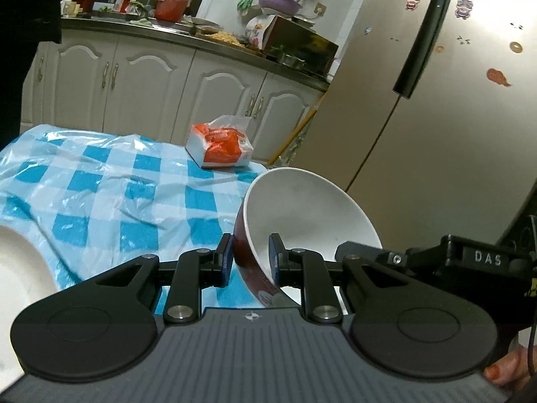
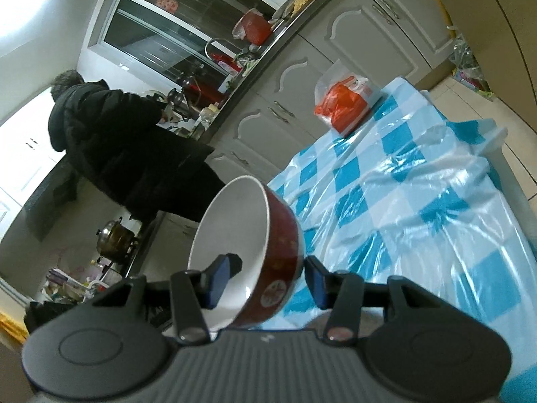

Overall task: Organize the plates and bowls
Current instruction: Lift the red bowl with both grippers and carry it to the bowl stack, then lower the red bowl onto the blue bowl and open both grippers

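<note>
Here, each view shows a red bowl [image 1: 302, 215] with a white inside, tilted on edge with its wall running between the tongs. In the left wrist view it sits at lower centre-right, mouth facing right; the left gripper [image 1: 250, 262] has one pad outside the wall and one inside, close on it, apparently clamped. In the right wrist view the bowl [image 2: 268, 255] sits at lower centre, mouth facing left; the right gripper [image 2: 268, 282] straddles its wall likewise. A white plate [image 1: 23, 268] lies at the left edge, on the checked tablecloth [image 1: 110, 194].

light: dim, cool indoor | glare: plastic tablecloth [image 2: 419, 201] sheen; blown-out upper left, right view | blur: mild | edges: fisheye-bent, dark corners
</note>
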Demonstrator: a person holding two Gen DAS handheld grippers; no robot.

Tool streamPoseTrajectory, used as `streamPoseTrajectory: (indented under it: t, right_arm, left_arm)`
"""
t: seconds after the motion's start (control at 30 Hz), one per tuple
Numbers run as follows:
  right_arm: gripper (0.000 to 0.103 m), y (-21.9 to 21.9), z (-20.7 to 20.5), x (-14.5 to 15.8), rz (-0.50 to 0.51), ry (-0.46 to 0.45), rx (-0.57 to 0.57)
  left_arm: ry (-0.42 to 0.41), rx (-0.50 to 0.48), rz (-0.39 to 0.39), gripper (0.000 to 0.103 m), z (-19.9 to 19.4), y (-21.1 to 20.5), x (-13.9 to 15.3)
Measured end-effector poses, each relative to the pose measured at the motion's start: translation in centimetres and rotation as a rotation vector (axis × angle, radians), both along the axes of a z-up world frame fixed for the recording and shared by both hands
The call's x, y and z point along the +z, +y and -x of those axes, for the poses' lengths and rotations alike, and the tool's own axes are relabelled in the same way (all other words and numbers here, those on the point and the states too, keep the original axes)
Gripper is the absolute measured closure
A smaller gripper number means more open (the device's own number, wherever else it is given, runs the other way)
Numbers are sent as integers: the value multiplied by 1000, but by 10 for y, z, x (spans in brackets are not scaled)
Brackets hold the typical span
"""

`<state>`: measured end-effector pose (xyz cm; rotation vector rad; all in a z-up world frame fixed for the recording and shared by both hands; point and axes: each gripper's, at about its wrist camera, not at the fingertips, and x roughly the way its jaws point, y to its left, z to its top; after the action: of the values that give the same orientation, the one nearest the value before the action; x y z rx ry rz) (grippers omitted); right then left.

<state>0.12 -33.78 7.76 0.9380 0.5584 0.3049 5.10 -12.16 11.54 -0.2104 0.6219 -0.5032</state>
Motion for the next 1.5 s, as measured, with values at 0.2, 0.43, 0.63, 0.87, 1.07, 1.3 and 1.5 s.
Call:
streamPoseTrajectory:
  t: [0.2,0.43,0.63,0.87,1.07,1.3,1.5]
  right_arm:
    - [53,13,33,-2,9,7,-11]
    - [53,16,63,-7,28,10,-34]
    - [53,20,77,-16,37,21,-46]
    - [53,20,84,-26,37,45,-62]
    - [53,22,86,-25,90,43,-77]
    - [52,19,86,-29,158,48,-105]
    - [50,22,87,-26,213,31,-110]
  left_arm:
    - [4,4,18,82,32,6,-7]
    - [25,16,44,82,58,9,-15]
    - [48,30,33,82,63,9,-25]
    - [70,35,26,82,66,7,-34]
    - [66,43,9,82,68,4,-36]
    - [54,46,-2,83,69,4,-37]
    - [67,59,4,82,70,7,-39]
